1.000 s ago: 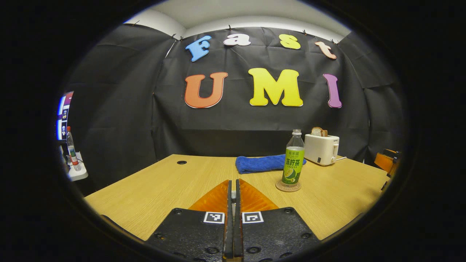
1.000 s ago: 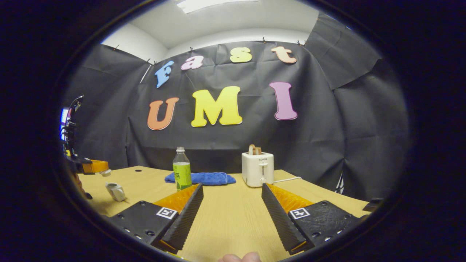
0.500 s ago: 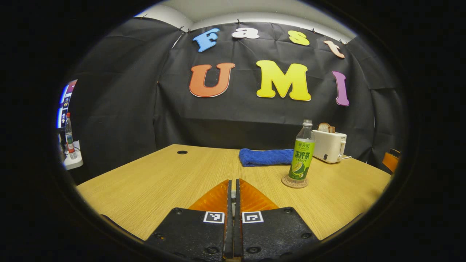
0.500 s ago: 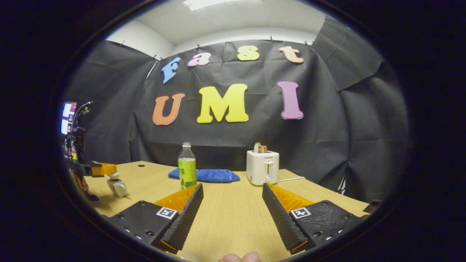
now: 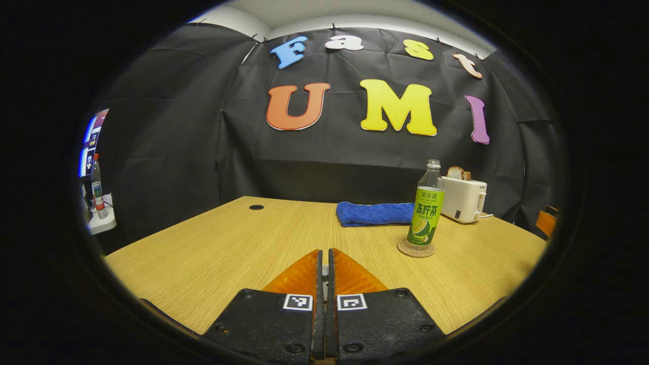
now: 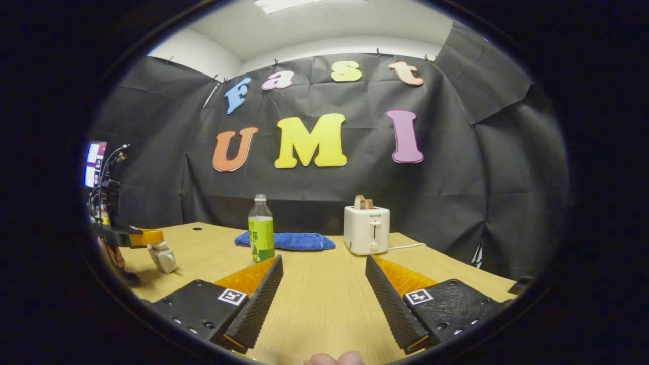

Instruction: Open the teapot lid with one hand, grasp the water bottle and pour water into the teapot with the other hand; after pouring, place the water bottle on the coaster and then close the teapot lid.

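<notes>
Teapot (image 6: 163, 257) sits at the far left of the bench (image 6: 324, 299) in the right gripper view, small and pale. Left gripper (image 6: 152, 237) is directly above it, its tip at the lid; whether the lid is seated cannot be told. In its own view the left gripper (image 5: 324, 263) is clenched, fingers pressed together. Water bottle (image 5: 426, 215) stands upright on the coaster (image 5: 416, 249), just in front of a blue towel (image 5: 372, 213). White toaster (image 5: 462, 199) with bread behind, to the right. Right gripper (image 6: 324, 266) hovers released, fingers wide apart, grasping nothing.
</notes>
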The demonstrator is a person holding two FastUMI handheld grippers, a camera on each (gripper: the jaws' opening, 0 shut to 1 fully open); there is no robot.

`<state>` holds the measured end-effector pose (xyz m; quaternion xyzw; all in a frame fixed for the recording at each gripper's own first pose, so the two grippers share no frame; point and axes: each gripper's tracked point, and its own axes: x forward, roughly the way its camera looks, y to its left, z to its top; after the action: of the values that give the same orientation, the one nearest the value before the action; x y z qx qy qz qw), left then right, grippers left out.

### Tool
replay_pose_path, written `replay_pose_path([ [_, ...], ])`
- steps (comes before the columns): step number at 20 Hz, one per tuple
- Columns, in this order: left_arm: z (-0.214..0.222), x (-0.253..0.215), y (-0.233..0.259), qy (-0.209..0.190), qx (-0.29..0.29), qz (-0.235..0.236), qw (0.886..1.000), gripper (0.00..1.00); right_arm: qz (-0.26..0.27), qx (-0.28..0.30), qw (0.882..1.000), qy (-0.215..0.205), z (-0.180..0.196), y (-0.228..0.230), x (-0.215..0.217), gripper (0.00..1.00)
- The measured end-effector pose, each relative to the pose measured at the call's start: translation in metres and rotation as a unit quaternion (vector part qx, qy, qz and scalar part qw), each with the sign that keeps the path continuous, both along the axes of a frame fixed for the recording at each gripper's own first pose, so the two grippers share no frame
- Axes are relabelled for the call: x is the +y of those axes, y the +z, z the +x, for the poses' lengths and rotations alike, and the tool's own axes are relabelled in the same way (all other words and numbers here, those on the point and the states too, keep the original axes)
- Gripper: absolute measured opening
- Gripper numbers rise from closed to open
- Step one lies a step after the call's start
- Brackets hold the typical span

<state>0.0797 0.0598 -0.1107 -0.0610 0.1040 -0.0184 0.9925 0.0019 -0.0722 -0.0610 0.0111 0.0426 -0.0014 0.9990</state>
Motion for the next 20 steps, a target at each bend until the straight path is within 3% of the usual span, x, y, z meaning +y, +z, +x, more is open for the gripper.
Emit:
replay_pose_path([
  [9, -0.002, 0.0, -0.011, 0.003, 0.016, -0.001, 1.0, 0.06, 0.007, 0.009, 1.0, 0.006, -0.001, -0.005, 0.002, 0.97],
  [11, -0.003, 0.004, -0.007, 0.015, 0.013, 0.004, 1.0, 0.11, 0.008, 0.01, 1.0, 0.005, -0.002, -0.006, 0.001, 0.97],
  [13, -0.006, 0.009, -0.001, 0.027, 0.009, 0.007, 1.0, 0.43, 0.013, 0.012, 1.0, 0.005, -0.001, -0.007, 0.0, 0.97],
  [14, -0.008, 0.012, 0.003, 0.035, 0.007, 0.012, 0.999, 0.75, 0.014, 0.013, 1.0, 0.004, -0.002, -0.007, -0.002, 0.97],
  [16, -0.012, 0.019, 0.015, 0.05, -0.003, 0.028, 0.998, 1.0, 0.016, 0.014, 1.0, 0.001, -0.002, -0.008, -0.004, 0.97],
  [20, -0.033, 0.015, 0.052, 0.057, -0.025, 0.041, 0.997, 1.0, 0.016, 0.012, 1.0, -0.006, -0.005, 0.002, -0.01, 0.97],
])
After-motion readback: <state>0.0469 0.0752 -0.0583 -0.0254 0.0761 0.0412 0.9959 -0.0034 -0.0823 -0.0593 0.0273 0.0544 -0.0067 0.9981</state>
